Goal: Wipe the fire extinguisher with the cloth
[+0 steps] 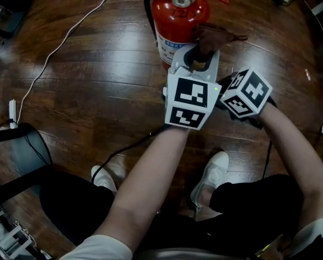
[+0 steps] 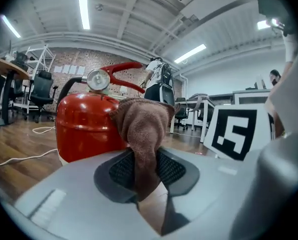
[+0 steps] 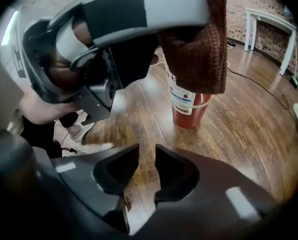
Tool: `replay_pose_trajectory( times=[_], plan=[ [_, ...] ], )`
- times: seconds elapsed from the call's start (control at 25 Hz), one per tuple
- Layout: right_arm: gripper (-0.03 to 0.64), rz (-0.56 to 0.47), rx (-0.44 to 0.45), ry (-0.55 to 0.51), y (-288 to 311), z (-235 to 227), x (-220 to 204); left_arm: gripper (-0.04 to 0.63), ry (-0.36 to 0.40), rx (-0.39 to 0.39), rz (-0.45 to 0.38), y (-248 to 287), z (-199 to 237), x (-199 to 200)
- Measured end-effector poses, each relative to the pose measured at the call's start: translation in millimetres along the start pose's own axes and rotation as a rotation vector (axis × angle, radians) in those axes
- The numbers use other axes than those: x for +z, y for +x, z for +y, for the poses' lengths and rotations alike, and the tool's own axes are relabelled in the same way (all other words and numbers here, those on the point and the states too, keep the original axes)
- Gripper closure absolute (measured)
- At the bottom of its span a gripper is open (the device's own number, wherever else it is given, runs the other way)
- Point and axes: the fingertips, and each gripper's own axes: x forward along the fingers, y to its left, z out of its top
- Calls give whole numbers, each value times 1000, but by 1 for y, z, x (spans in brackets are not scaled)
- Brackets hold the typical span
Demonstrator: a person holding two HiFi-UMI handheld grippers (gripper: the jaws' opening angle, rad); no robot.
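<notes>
A red fire extinguisher (image 1: 177, 18) stands upright on the wood floor, straight ahead of me. My grey left gripper (image 1: 203, 56) is shut on a brown cloth (image 1: 215, 37), held against the extinguisher's right upper side. In the left gripper view the cloth (image 2: 144, 129) rises from between the pads of the left gripper (image 2: 146, 159), beside the red body (image 2: 84, 126). My black right gripper (image 3: 147, 151) hangs just right of the left one, with only a thin slit between its pads and nothing in it. It looks at the cloth (image 3: 201, 49) and the extinguisher's base (image 3: 188, 106).
A white cable (image 1: 58, 42) runs across the floor at the left. A black chair base (image 1: 20, 145) stands at the left edge. My shoes (image 1: 212, 175) are below the grippers. Office chairs (image 2: 41, 91), desks and a white table (image 3: 268, 21) stand farther off.
</notes>
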Motion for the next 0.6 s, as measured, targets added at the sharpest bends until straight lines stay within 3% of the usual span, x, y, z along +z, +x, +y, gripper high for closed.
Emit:
replay_pose_trajectory(
  times=[0.16,0.6],
  plan=[
    [511,5,9,7,3,0,-3,500,-25,14,78,10,5,-34],
    [511,11,29,20,8,-3,-7,500,-97,21,326,38,15,-174]
  ],
)
